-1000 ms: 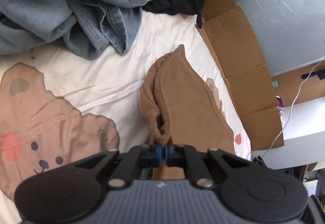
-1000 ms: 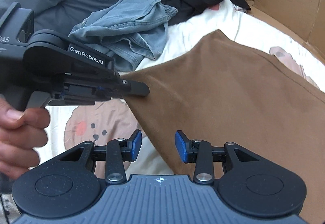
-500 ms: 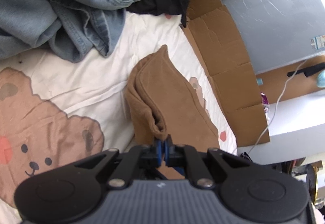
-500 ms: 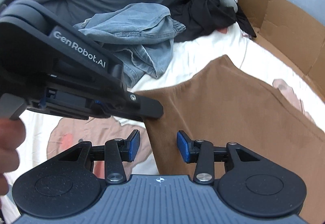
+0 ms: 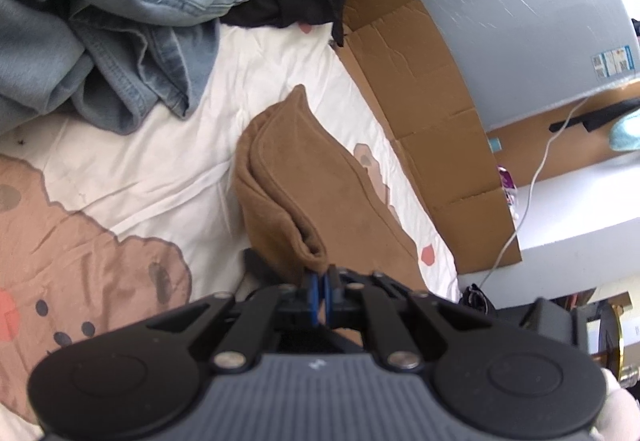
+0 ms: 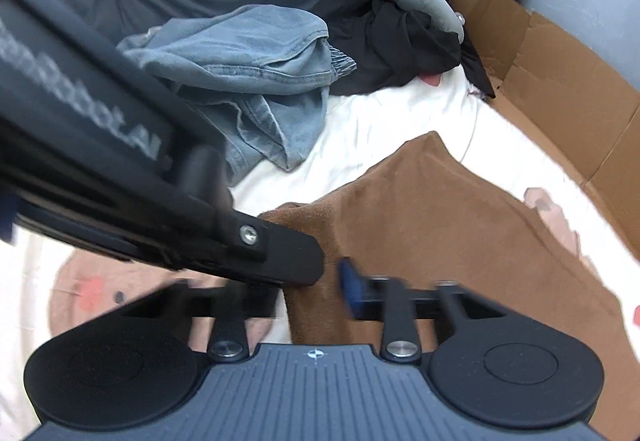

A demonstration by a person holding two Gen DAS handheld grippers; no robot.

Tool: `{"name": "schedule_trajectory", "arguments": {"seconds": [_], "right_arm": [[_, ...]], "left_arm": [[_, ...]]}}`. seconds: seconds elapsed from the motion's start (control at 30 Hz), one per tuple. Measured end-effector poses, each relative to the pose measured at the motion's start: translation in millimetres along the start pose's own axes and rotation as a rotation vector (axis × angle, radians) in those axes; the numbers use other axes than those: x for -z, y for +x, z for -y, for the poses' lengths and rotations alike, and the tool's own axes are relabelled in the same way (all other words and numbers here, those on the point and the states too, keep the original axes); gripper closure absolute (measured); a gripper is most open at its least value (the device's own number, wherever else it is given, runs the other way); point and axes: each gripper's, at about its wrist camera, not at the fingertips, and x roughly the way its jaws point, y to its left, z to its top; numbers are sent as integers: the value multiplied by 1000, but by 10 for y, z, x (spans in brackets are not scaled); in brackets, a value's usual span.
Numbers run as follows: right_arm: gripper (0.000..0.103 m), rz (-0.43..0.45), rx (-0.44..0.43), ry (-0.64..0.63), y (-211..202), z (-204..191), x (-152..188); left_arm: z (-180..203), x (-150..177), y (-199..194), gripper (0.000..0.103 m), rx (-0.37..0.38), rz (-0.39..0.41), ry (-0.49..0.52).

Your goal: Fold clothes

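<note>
The left gripper is clamped on the brown garment at lower centre; the right gripper, jaws apart, straddles its edge.

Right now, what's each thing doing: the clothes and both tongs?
Left tongs: shut on the brown garment's edge.
Right tongs: open, holding nothing.
Brown garment: folded over, one end lifted.
Blue jeans: crumpled, unfolded.
Black garment: bunched up.
Bear bedsheet: spread out, wrinkled.
</note>
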Motion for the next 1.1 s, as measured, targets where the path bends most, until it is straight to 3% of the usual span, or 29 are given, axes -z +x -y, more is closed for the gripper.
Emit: {"name": "schedule_trajectory", "arguments": {"seconds": [0.1, 0.27, 0.5, 0.57, 0.7, 0.83, 0.97, 1.1], "right_arm": [[98, -5, -8, -8, -6, 57, -8], [99, -13, -31, 18, -101, 243, -41], [99, -44, -64, 46, -295, 626, -159], [99, -41, -67, 39, -342, 725, -207], [99, -36, -66, 20, -427, 868, -261], [99, -27, -64, 22, -471, 926, -257], [99, -25, -75, 13, -488, 876, -260], [99, -22, -88, 16, -488, 827, -281]], "left_arm": [[16, -53, -100, 96, 52, 16, -8], [-72, -174, -193, 90, 41, 58, -57], [-66, -374, -48, 61, -43, 50, -69], [-16, -445, 27, 58, -56, 39, -59], [154, -650, 258, 42, -117, 9, -9], [232, -864, 552, 37, -130, -21, -23], [304, -1030, 810, 25, -159, -64, 19], [243, -1176, 1015, 23, -185, -105, 39]]}}
